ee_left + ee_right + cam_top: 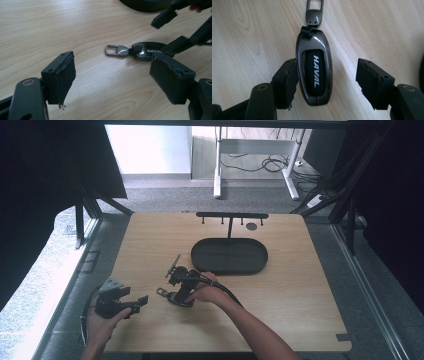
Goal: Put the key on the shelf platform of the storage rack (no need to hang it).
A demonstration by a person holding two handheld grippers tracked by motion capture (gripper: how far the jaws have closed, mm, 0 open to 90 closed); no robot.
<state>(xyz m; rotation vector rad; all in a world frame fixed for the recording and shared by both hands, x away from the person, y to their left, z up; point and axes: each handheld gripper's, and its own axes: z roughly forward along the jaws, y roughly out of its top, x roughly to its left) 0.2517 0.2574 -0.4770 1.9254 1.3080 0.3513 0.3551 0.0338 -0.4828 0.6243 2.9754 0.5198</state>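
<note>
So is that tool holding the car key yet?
Not yet. The right tool is open around the key; one pad is at its side and the other is apart. The left tool is open and empty.

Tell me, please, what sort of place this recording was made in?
Probably a lab or office test bay: a wooden table inside a black-curtained frame, grey carpet, and a desk's legs with loose cables behind.

Bare table (150, 240) lies open left of the oval tray (229, 256); its hook rack (232, 215) blocks behind.
</note>
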